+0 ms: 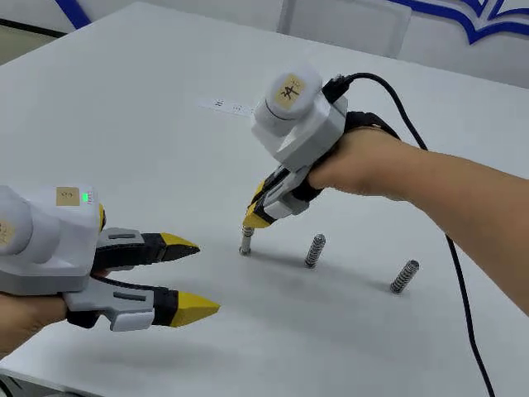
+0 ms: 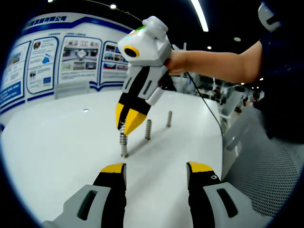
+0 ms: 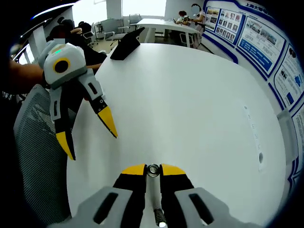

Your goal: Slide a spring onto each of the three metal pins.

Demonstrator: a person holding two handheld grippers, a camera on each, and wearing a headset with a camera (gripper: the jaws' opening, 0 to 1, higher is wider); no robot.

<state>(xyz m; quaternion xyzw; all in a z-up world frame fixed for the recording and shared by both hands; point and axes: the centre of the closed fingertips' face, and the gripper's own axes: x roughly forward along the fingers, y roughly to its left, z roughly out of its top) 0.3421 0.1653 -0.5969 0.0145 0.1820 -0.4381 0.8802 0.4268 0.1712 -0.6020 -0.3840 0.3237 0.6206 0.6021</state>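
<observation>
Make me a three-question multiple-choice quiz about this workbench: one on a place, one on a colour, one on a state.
1. Where does the right gripper hold the coiled metal spring? A on the middle pin; B on the leftmost upright metal pin in the head view; C on the rightmost pin.
2. What colour are the grippers' fingertips? A red; B green; C yellow.
3. How do the left gripper jaws stand? A open; B shut on a spring; C shut on a pin.
Answers: B, its tip meets that pin; C, yellow tips show in all three views; A, a wide gap parts them, nothing between.
</observation>
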